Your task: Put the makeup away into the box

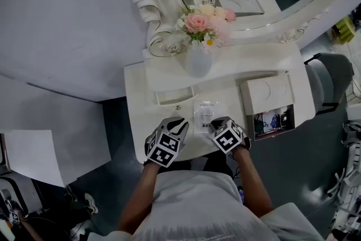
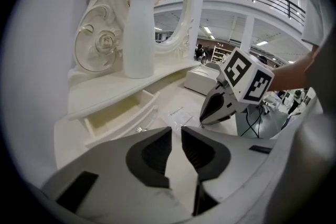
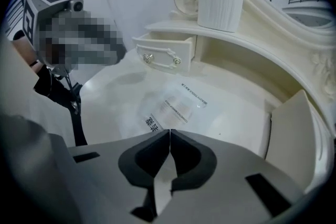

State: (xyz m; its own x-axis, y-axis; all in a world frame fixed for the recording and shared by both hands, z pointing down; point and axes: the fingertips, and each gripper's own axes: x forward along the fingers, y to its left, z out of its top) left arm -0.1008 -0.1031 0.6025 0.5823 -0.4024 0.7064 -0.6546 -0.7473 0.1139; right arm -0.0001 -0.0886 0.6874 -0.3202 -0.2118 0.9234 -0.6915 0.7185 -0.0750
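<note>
We are at the pick-up. The right gripper's (image 3: 169,131) jaws look pinched together on the near edge of the clear makeup packet (image 3: 178,107), which lies mid-table (image 1: 141,121). The left gripper's (image 2: 176,131) jaws stand slightly apart, empty. Next we should carry the packet right, into the open box (image 1: 265,94).

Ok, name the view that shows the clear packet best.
The right gripper view: the clear packet lies close ahead, print visible, its edge at the closed jaws. The head view shows it small; the left gripper view, a faint sliver.
</note>
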